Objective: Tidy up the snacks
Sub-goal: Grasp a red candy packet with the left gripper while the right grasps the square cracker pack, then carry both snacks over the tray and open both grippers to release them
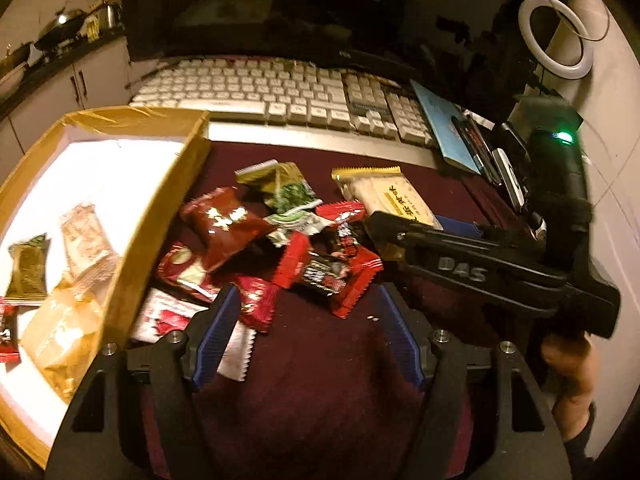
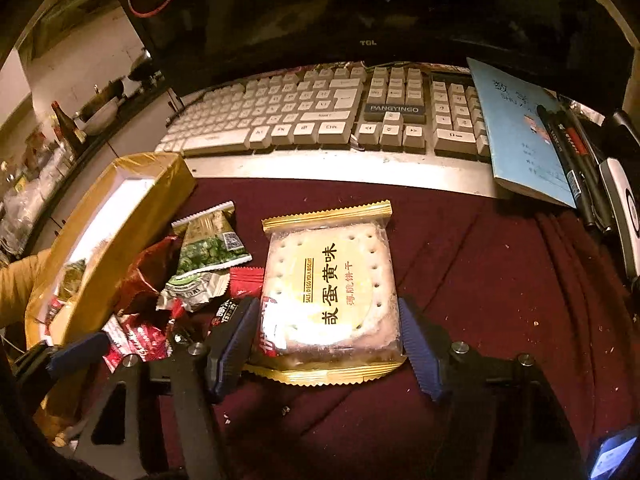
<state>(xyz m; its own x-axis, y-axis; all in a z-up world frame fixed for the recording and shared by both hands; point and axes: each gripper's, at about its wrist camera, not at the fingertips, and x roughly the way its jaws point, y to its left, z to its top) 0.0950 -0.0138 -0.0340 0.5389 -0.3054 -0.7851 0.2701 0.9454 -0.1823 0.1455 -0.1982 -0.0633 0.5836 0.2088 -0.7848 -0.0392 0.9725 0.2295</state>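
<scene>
right gripper (image 2: 324,344): ours, nearest in the right wrist view; spread wide, blue pads either side of the egg yolk biscuit pack (image 2: 332,292), not clamped. Left pad looks touching or just beside the pack edge, right pad just beside it; we cannot tell true contact.
step: we judge this the grasp on the biscuit pack, ahead of moving it to the box.
next move: we'd close on the side edges, lift clear of the pile, then carry left over the box wall. Flat crinkly wrapper, brittle cracker inside, so a light squeeze; pads could slip on the film.
left gripper (image 1: 308,332): also spread, holding nothing, hovering over the maroon cloth (image 1: 320,380) at the near edge of the loose pile.
biscuit pack look: clear film, gold serrated seals at both ends, pale square cracker with dimples, yellow round label with black print. Lies flat on the cloth, at the right of the pile, its left edge over a red wrapper.
snack pile (image 1: 280,248): red, dark red and green sachets overlapping, between the pack and the box.
gold box (image 1: 160,208): open, white inside, left of the pile; a few packets already in it.
far: keyboard (image 2: 320,112) behind, blue booklet (image 2: 520,132) to its right, dark monitor beyond.
</scene>
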